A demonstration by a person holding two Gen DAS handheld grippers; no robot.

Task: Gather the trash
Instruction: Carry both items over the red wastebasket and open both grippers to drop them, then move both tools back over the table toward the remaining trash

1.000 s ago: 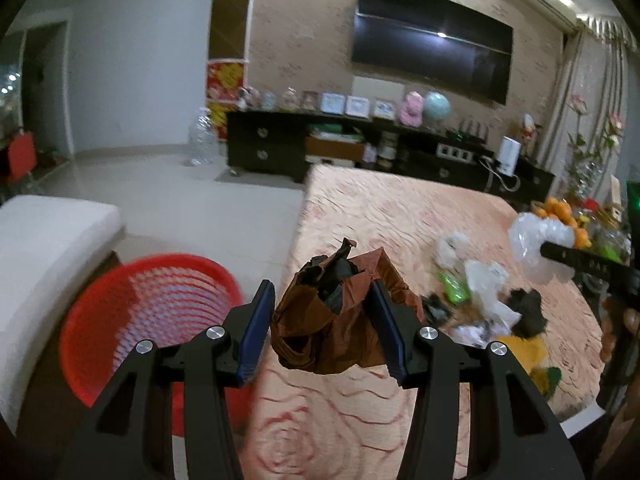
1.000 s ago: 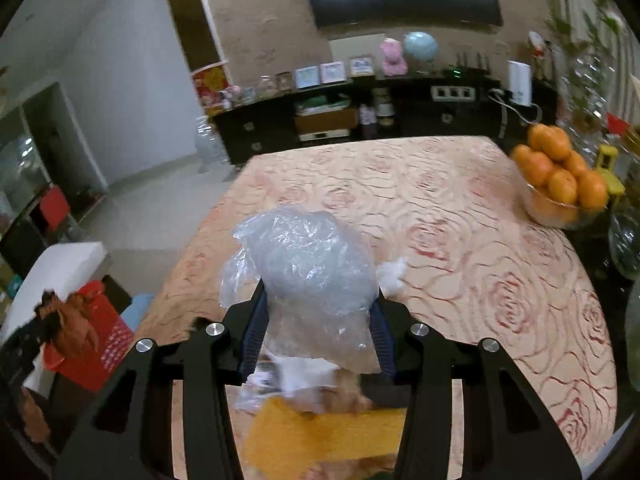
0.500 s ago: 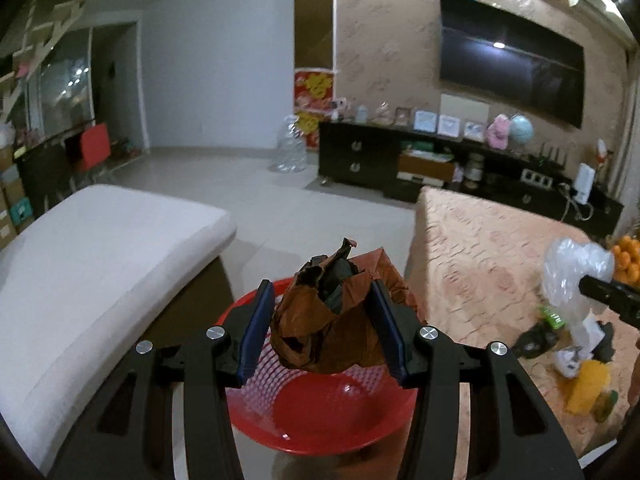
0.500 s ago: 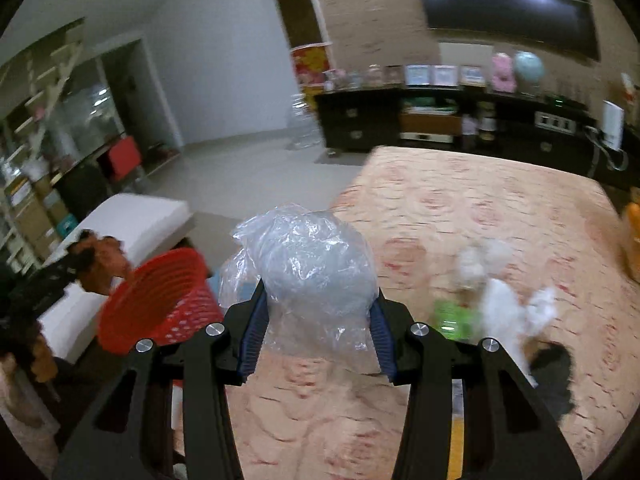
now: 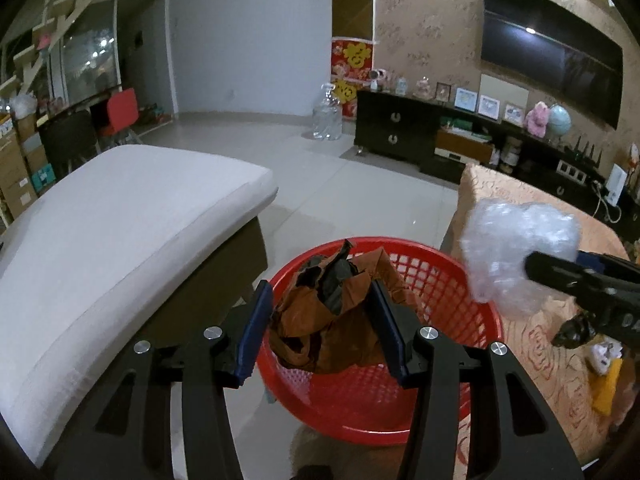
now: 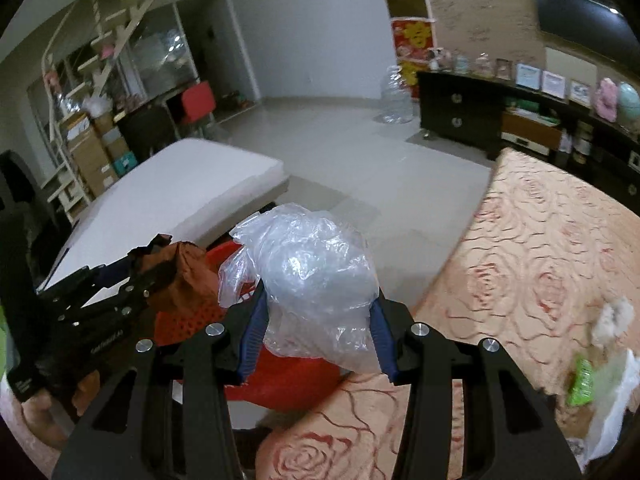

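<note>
- Your left tongs (image 5: 322, 326) pinched the crumpled brown wrapper (image 5: 332, 312) above the red basket (image 5: 440, 276).
- Your right tongs (image 6: 318, 326) pinched the clear plastic bag (image 6: 312, 276) beside the counter (image 6: 540, 248).

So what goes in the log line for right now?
left gripper: crumpled brown paper | right gripper: clear plastic bag | round red mesh basket below

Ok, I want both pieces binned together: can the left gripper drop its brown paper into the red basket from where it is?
Probably yes. The left gripper holds the crumpled brown paper right over the open red basket, with nothing seen between them. The right gripper's clear plastic bag hangs off to the side.
</note>
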